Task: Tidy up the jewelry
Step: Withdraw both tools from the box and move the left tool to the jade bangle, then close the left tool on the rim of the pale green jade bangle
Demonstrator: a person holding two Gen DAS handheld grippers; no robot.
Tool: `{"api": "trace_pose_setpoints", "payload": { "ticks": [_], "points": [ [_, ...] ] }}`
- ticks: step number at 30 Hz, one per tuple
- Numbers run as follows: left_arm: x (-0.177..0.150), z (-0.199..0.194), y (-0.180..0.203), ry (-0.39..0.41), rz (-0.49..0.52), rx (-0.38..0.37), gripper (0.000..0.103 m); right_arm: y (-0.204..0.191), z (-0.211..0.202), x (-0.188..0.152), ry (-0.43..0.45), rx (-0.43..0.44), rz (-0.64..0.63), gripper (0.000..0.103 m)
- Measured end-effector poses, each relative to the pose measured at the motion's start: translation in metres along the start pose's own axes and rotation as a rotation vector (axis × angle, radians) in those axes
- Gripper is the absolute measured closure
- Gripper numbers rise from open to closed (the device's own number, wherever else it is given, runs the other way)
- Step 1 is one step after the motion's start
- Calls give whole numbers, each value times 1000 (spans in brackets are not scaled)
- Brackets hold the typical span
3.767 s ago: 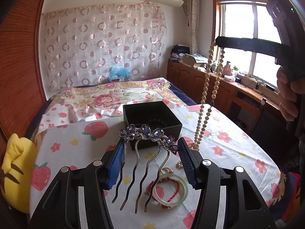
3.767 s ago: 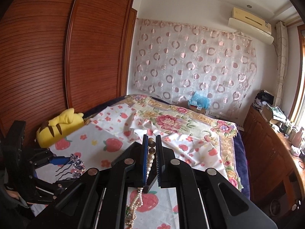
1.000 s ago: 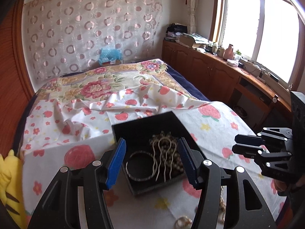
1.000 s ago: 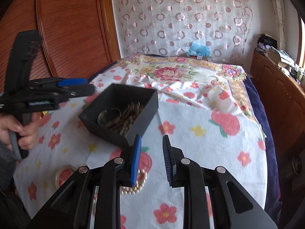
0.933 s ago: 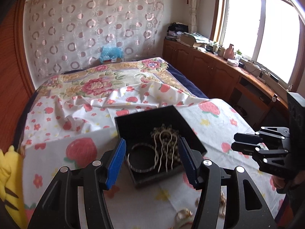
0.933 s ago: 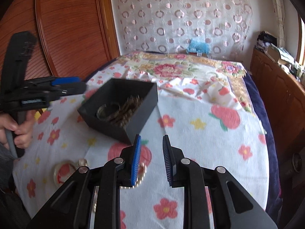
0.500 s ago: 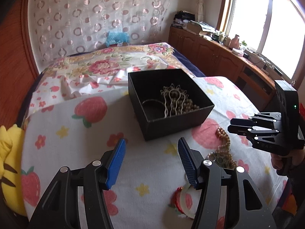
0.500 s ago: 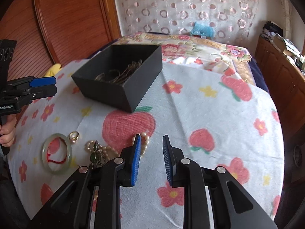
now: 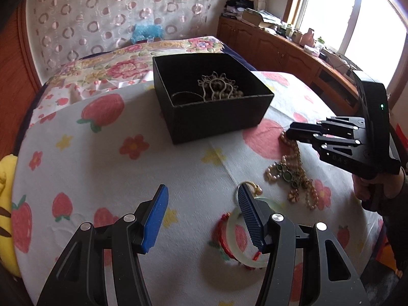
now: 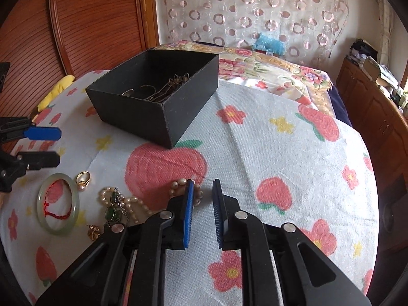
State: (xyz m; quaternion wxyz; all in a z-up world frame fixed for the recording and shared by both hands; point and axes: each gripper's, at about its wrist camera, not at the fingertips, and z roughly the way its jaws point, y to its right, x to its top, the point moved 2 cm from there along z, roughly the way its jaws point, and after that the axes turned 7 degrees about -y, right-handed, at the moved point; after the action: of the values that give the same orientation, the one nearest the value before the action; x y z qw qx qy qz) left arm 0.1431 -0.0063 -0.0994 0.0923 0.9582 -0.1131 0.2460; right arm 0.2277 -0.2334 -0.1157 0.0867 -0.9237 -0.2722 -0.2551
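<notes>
Both sets of fingers are empty as I hover over the counter (image 10: 280,153): my left gripper (image 9: 201,204) spread wide, my right gripper (image 10: 202,199) parted a little. Largest is the black box (image 9: 216,117), holding a hair comb (image 9: 216,86) and beads. Beside it lie the pearl necklace (image 10: 132,201), jade bangle (image 10: 57,204) and gold ring (image 10: 83,177).

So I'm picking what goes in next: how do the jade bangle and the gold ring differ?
The jade bangle is a wide, pale green hoop with red cord on it; the gold ring is far smaller and carries a pearl-like bead. The bangle lies nearer the left gripper. Both rest on the cloth outside the black box.
</notes>
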Motion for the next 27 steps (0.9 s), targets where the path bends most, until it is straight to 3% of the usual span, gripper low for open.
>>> {"api": "trace_pose_setpoints", "payload": {
  "ticks": [5, 22, 27],
  "points": [
    [-5, -1, 9, -16, 16, -25, 49, 2, -1, -2, 3, 5, 7, 86],
    [-13, 10, 22, -51, 71, -46, 94, 3, 0, -2, 3, 3, 6, 86],
    [-12, -1, 21, -9, 63, -38, 95, 3, 0, -2, 3, 4, 6, 86]
  ]
}}
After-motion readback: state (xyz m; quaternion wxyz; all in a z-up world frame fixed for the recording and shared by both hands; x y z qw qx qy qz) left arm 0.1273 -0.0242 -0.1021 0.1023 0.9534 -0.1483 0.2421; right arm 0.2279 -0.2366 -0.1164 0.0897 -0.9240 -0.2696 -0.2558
